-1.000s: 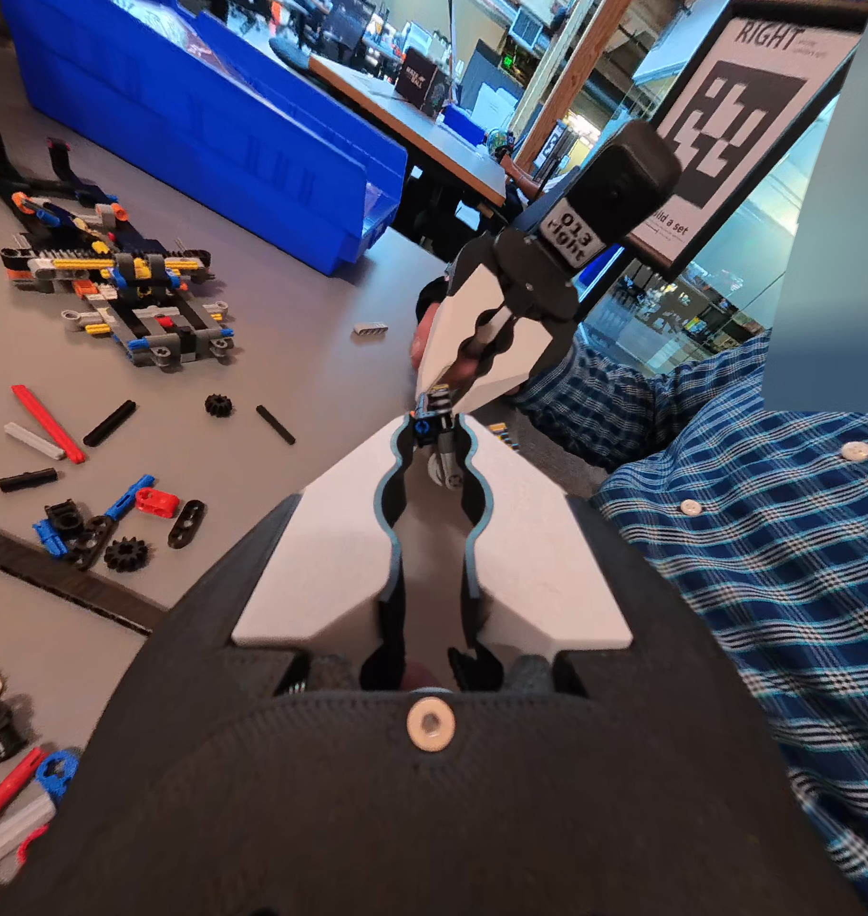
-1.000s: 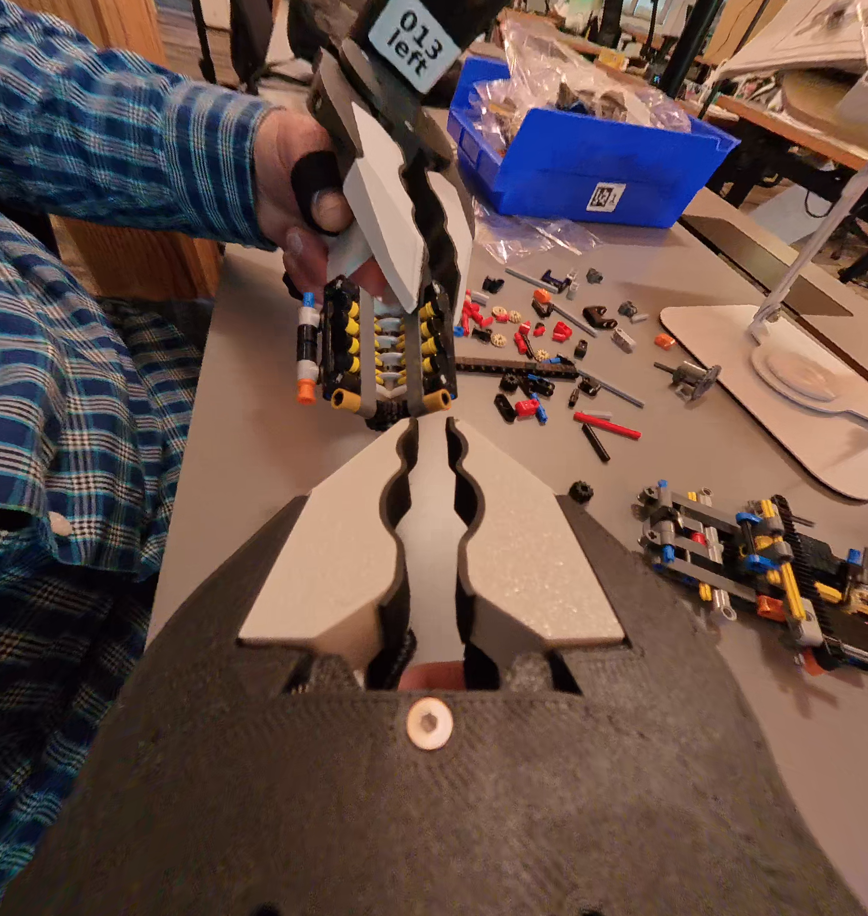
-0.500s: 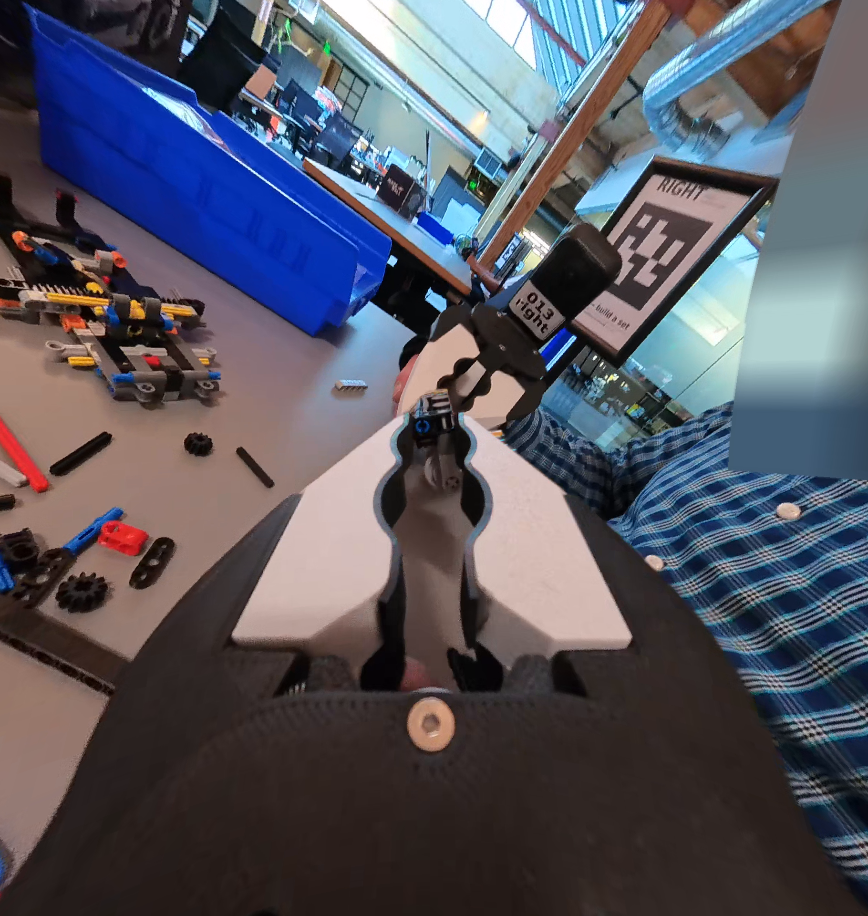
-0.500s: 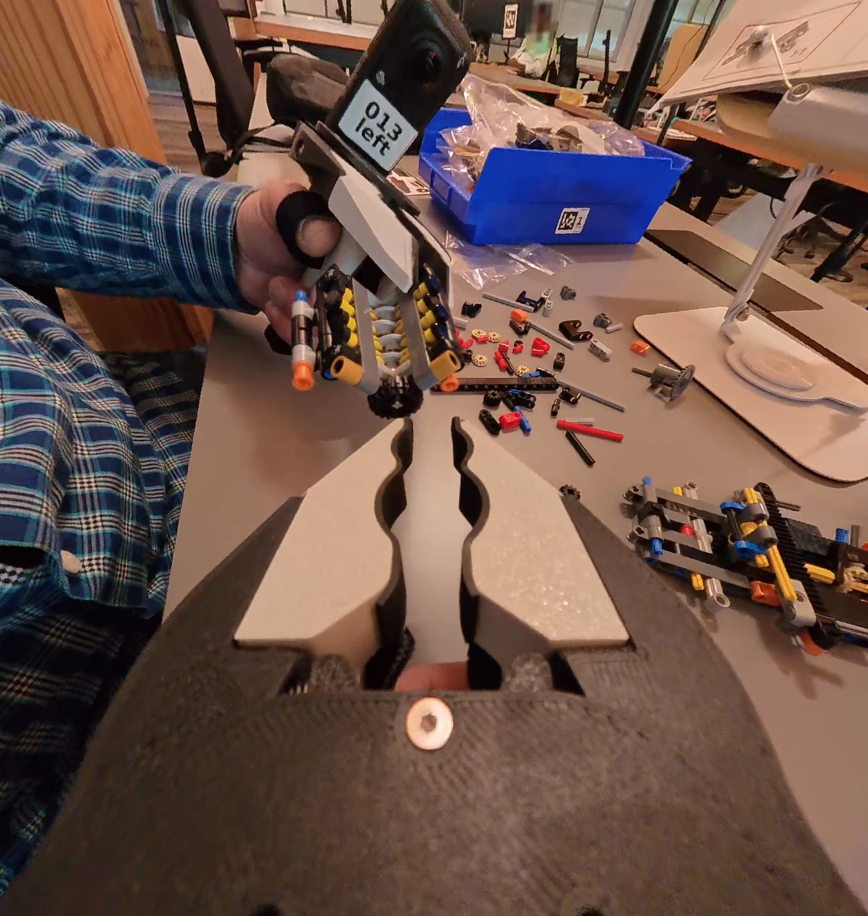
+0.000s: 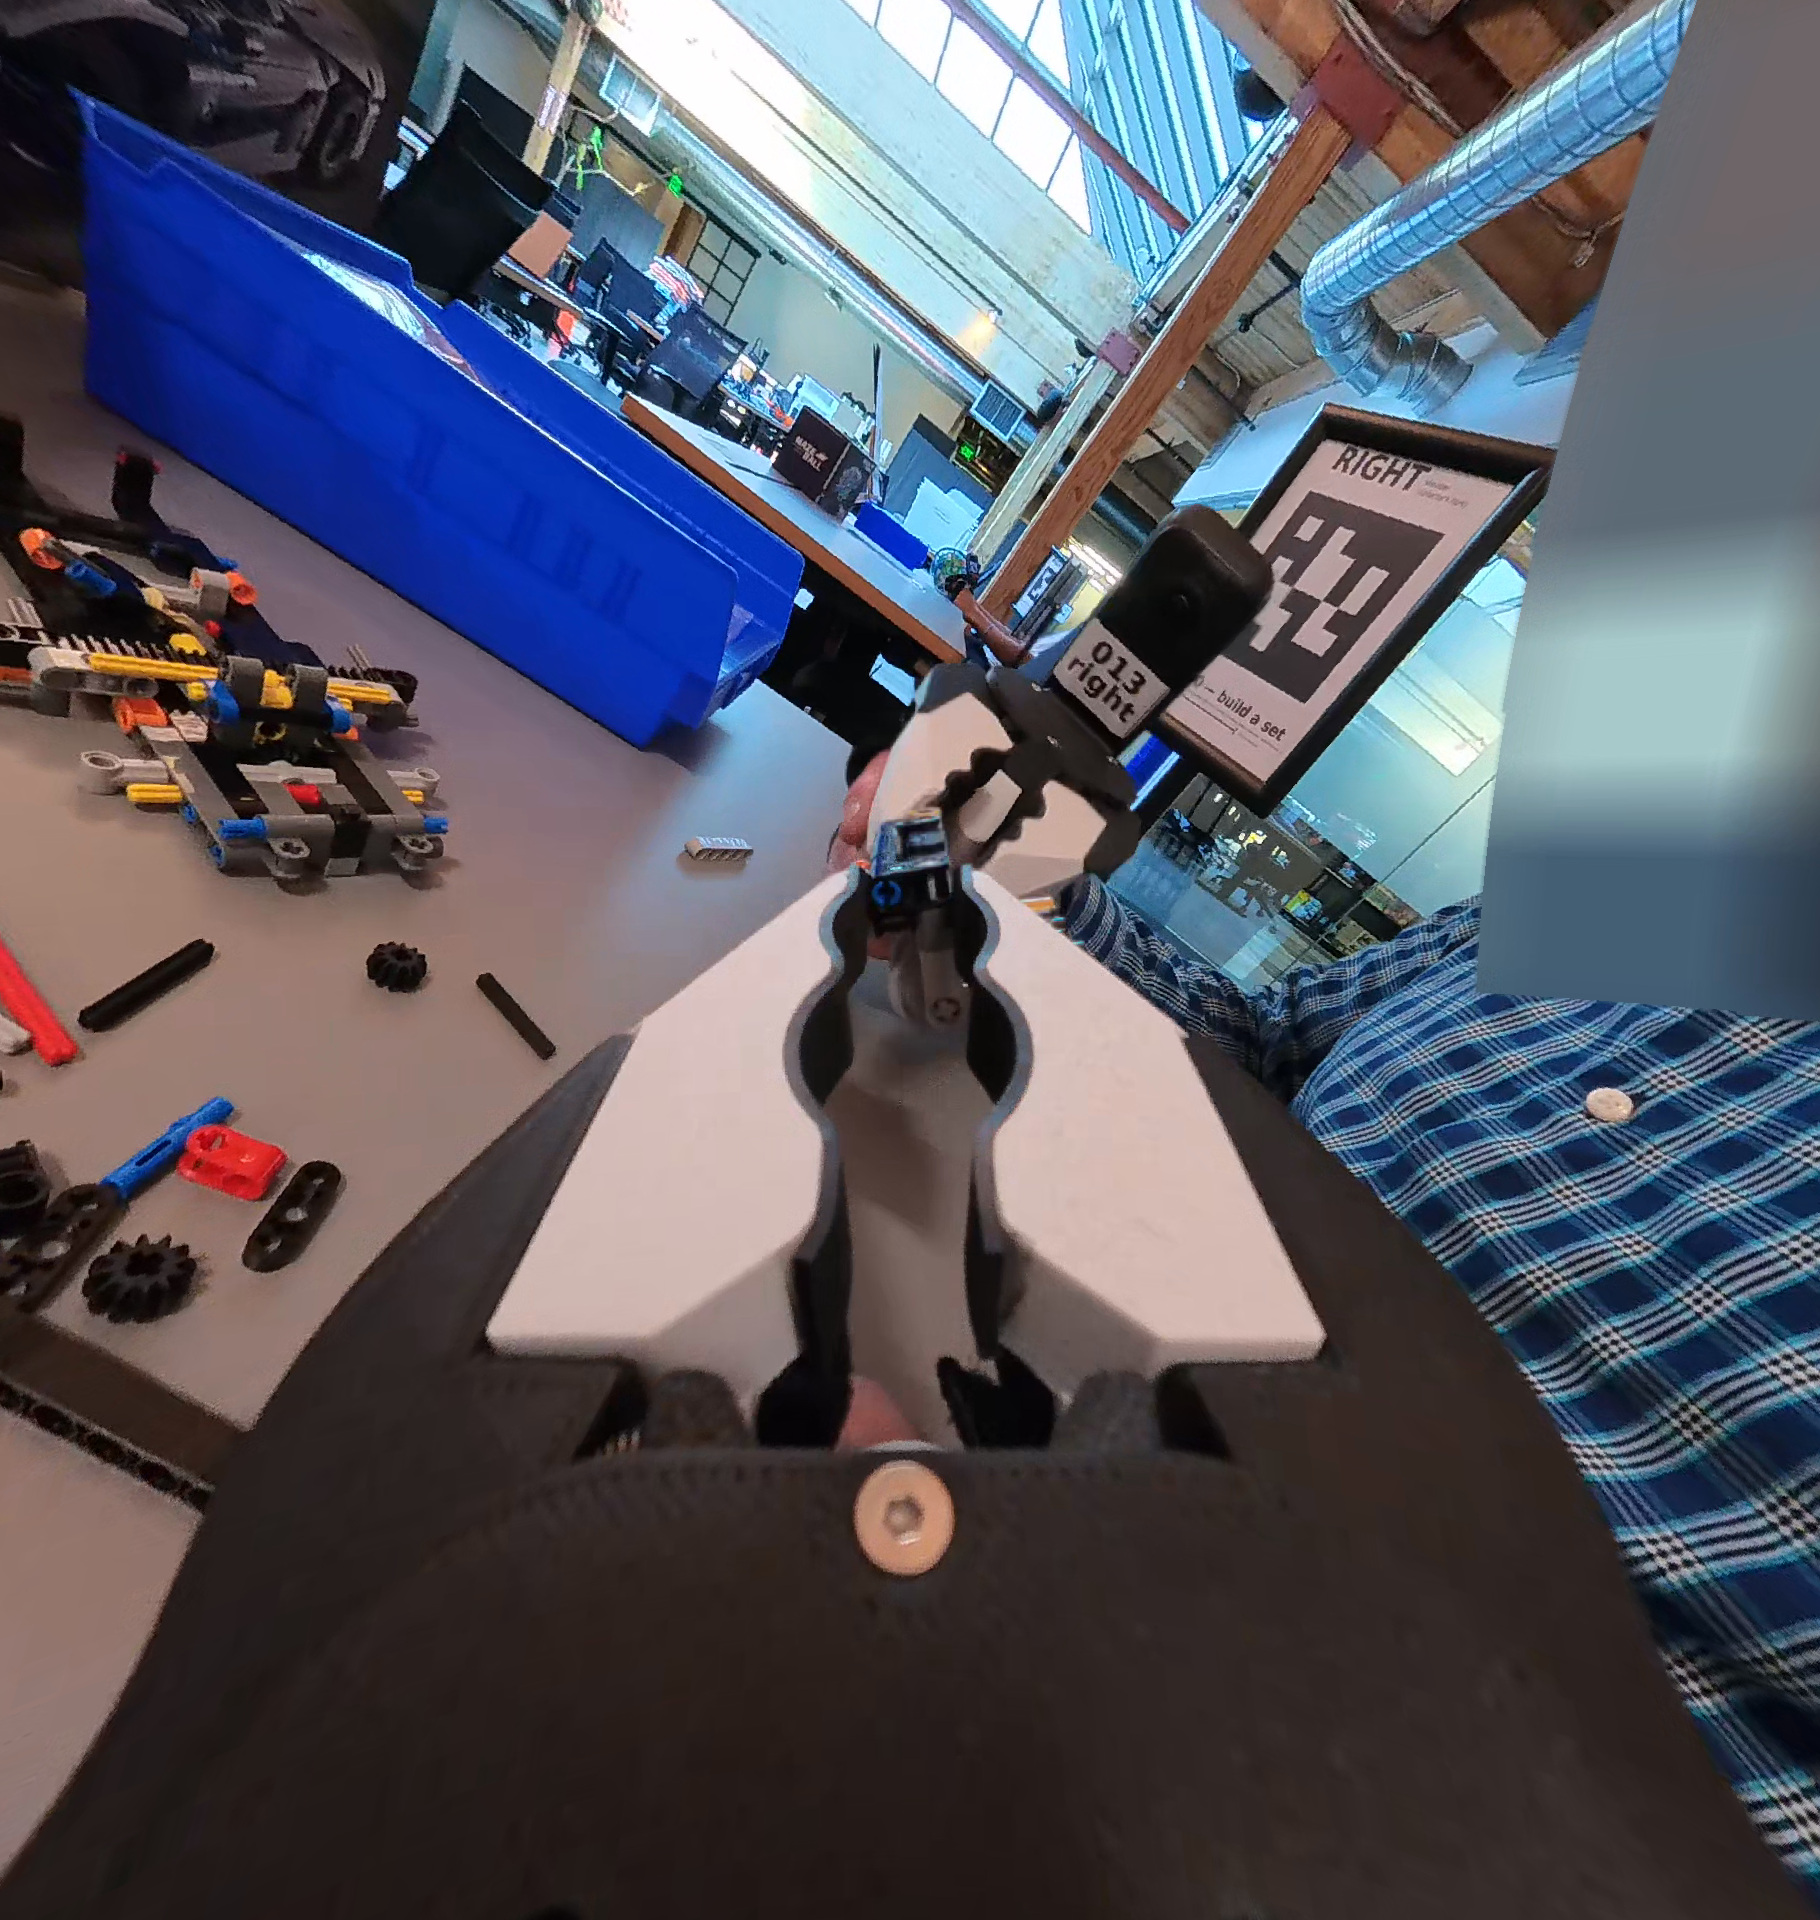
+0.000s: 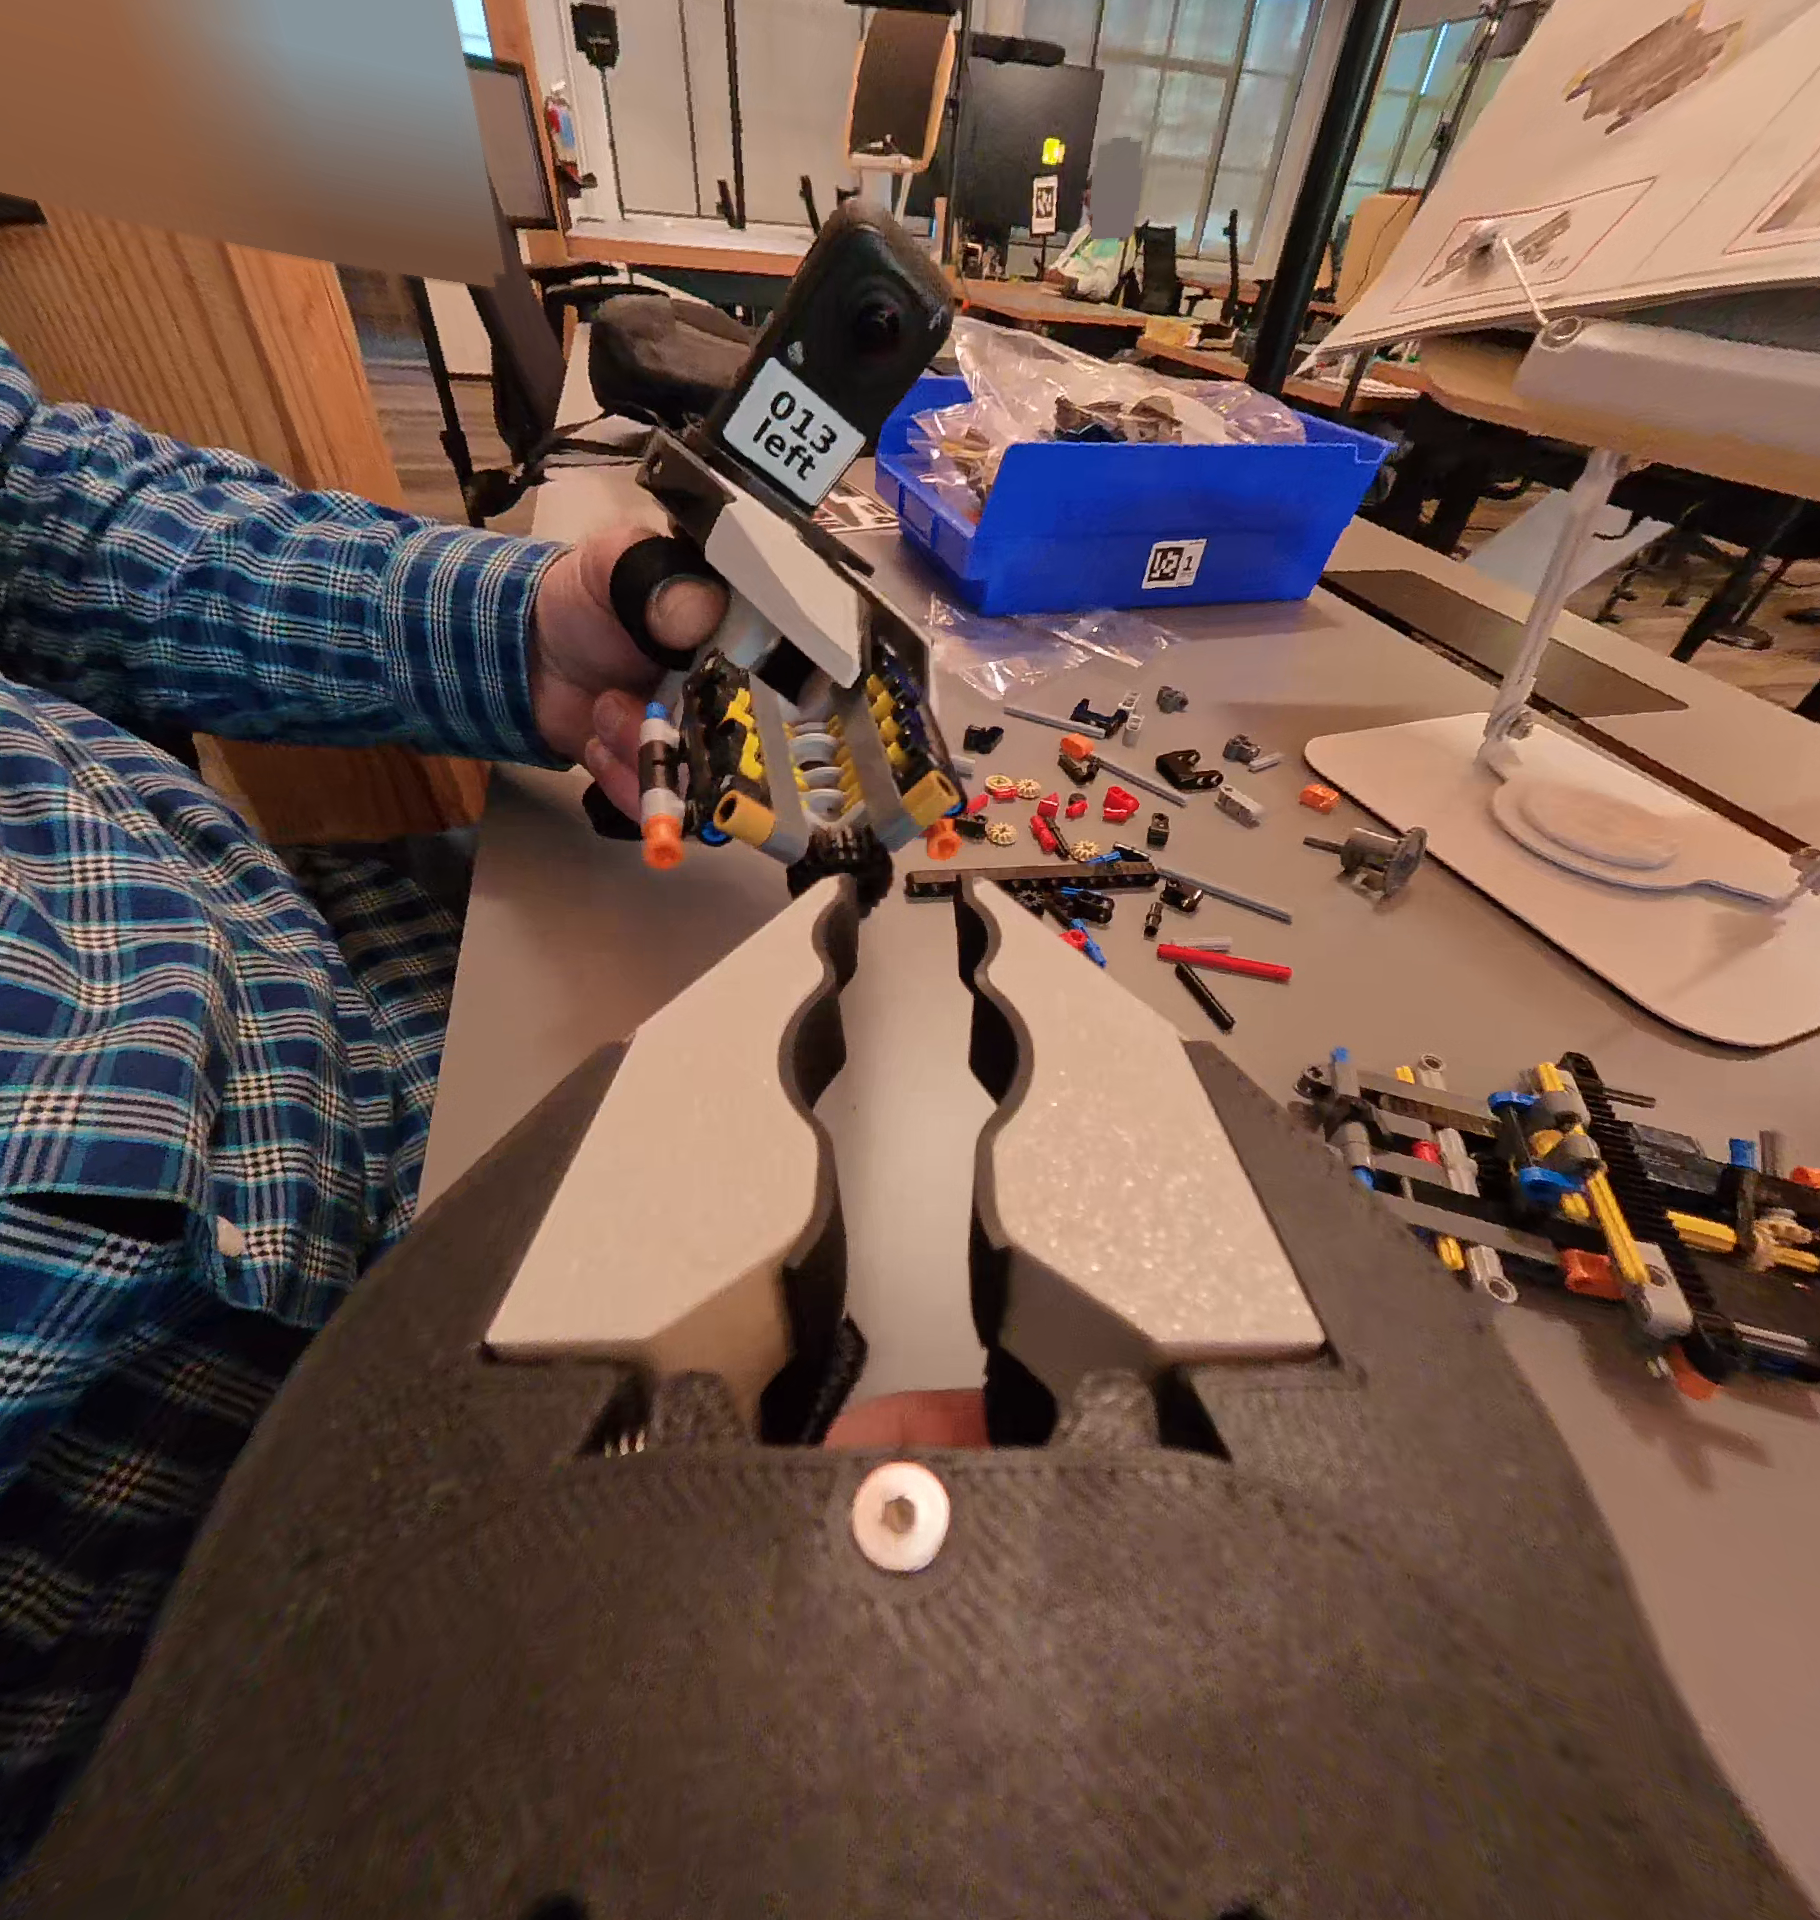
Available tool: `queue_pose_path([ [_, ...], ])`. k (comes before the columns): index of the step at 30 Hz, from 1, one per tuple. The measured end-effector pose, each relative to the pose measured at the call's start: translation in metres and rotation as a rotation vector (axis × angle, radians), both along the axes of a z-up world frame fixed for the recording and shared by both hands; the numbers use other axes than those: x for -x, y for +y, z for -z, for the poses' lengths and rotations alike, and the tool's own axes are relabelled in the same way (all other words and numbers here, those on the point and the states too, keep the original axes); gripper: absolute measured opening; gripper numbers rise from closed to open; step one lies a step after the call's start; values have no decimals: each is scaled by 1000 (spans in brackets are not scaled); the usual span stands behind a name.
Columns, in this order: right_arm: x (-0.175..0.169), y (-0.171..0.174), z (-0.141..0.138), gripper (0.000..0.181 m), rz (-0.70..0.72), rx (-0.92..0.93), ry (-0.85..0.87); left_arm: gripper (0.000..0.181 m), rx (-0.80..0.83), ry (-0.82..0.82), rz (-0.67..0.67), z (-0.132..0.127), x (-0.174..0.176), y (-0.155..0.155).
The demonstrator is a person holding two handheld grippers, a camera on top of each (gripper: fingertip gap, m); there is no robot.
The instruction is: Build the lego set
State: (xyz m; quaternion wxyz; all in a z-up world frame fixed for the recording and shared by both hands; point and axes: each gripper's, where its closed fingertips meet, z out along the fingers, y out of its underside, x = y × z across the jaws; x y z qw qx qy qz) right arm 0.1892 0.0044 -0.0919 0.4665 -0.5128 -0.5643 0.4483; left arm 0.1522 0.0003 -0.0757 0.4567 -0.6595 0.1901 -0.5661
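- The left gripper [image 5: 911, 899] has its fingers clamped on a small lego sub-assembly [image 6: 807, 764], a black, yellow and grey block with orange-tipped pins, held up in the air above the near edge of the grey table [image 6: 1332, 665].
- The right gripper [image 6: 901, 899] stands with a narrow gap between its fingers and nothing gripped; its tips sit just below the black gear at the block's lower end, and I cannot tell whether they touch it.
- Over on the table lies the larger chassis build [image 6: 1571, 1195], flat, well apart from both grippers.
- Loose pieces [image 6: 1103, 821] are scattered between the chassis and a blue bin [image 6: 1124, 509] holding clear bags.
- A red axle [image 6: 1223, 961] lies beside a short black one.
- An instruction booklet on its white stand [image 6: 1612, 831] sits at the far right.
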Motion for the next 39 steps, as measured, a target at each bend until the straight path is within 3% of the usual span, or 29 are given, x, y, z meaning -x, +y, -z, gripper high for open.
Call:
queue_pose_path([
  [21,3,-2,12,20,8,-34,-50,13,3,-25,-12,-1,-1,2],
  [39,-1,5,-1,21,18,31,22,13,-3,-20,1,0,-3,0],
])
